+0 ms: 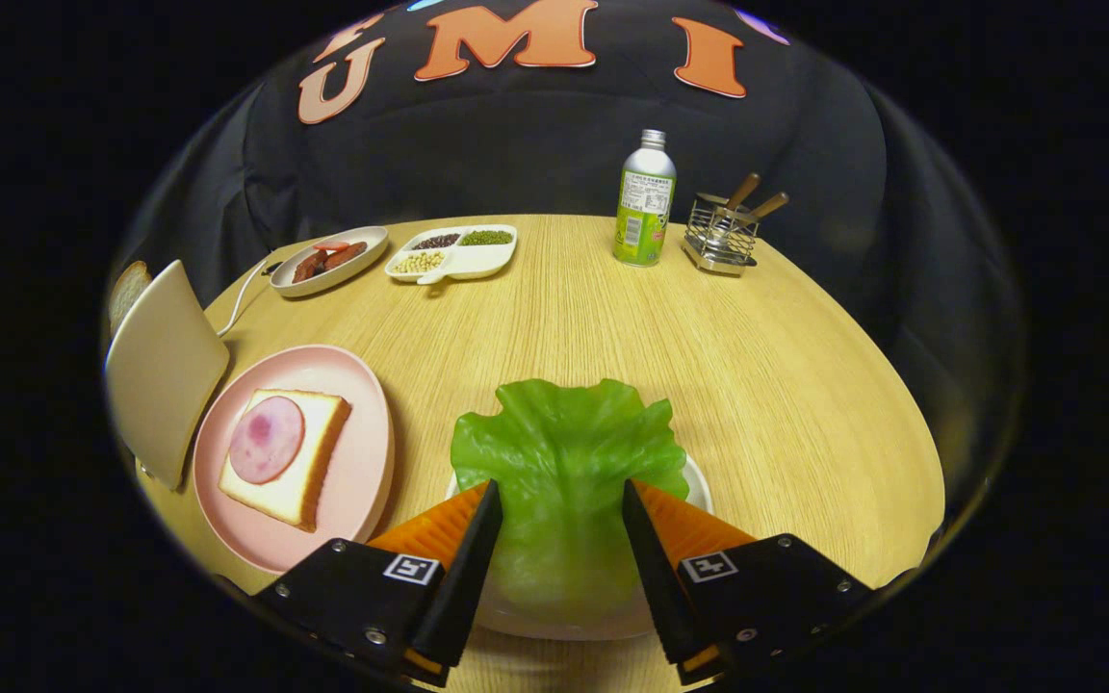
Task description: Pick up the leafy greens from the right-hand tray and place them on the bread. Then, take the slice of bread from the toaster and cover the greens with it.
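Green leaf (559,462) between claw (561,500) fingers.

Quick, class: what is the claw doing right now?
Claw: open, fingers either side of the leafy greens on the white tray; not gripping yet.

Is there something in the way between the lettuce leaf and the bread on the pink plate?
Nothing visible blocks that path. The lettuce leaf lies between the open jaws of the gripper, on a white tray. Bare table separates it from the pink plate, where the bread carries a ham slice.
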